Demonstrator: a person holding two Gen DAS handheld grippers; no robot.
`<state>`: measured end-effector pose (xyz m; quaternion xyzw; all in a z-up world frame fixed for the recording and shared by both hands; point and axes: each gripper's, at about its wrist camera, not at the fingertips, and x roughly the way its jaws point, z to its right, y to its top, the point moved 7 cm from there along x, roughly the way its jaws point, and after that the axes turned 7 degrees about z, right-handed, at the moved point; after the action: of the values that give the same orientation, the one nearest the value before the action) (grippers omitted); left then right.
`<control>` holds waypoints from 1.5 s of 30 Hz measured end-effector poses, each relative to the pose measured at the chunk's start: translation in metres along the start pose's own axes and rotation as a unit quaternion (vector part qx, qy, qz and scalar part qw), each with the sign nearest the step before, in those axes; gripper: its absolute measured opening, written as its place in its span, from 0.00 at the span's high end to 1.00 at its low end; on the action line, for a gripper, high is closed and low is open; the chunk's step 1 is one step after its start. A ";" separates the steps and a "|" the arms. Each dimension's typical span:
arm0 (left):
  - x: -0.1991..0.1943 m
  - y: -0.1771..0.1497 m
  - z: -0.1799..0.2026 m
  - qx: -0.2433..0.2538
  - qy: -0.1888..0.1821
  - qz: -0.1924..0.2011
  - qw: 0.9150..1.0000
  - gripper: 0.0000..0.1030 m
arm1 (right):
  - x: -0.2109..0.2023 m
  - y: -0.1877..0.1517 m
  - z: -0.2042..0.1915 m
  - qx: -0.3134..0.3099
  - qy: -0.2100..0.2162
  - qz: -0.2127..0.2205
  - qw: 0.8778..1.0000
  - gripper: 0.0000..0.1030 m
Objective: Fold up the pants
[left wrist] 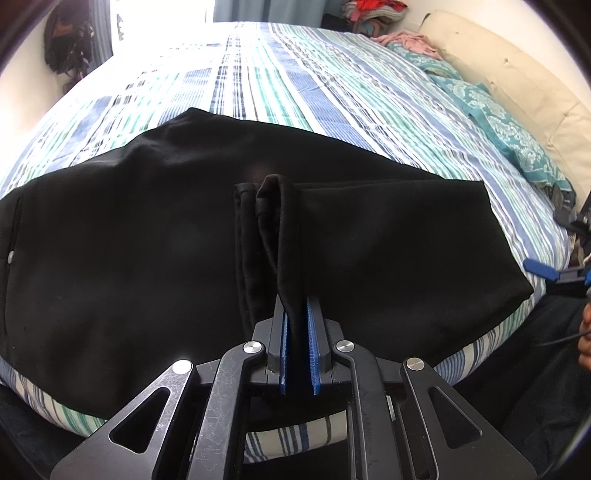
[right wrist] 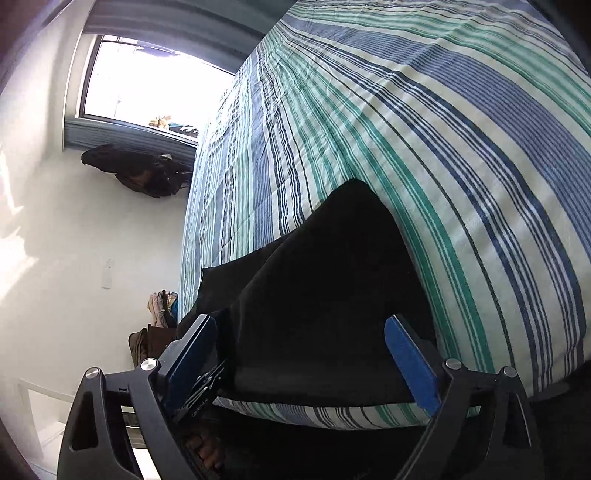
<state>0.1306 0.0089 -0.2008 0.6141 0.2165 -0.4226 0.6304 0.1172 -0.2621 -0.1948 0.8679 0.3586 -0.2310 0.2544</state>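
Observation:
Black pants [left wrist: 122, 229] lie folded across the near edge of a striped bed [left wrist: 280, 74]. My left gripper [left wrist: 296, 314] is shut on a bunched hem of the pants [left wrist: 275, 206], holding it over the lower layer. My right gripper [right wrist: 301, 328] is open, its blue pads [right wrist: 410, 362] apart, hovering over the end of the pants [right wrist: 325, 280] at the bed's edge, holding nothing. It also shows at the right edge of the left wrist view [left wrist: 543, 271].
Teal patterned pillows [left wrist: 491, 114] and a cream headboard [left wrist: 517, 62] lie at the right. A clothes pile [left wrist: 373, 14] sits at the far end. A window [right wrist: 147, 85] and a dark bag [right wrist: 136, 173] are beyond the bed.

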 end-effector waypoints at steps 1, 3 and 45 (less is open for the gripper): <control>0.000 0.000 0.000 0.000 -0.001 0.000 1.000 0.90 | 0.008 -0.011 0.005 0.002 -0.010 -0.015 1.000 0.09; 0.000 0.000 -0.001 0.003 -0.003 0.001 1.000 0.89 | 0.018 -0.025 0.016 -0.015 -0.032 -0.028 0.999 0.12; 0.016 -0.001 0.002 0.027 0.072 0.028 0.997 0.00 | 0.005 -0.038 -0.068 -0.412 -0.232 0.196 0.859 0.00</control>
<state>0.1381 0.0026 -0.2141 0.6656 0.2326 -0.3653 0.6079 0.1072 -0.1957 -0.1563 0.6579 0.1738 -0.2019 0.7044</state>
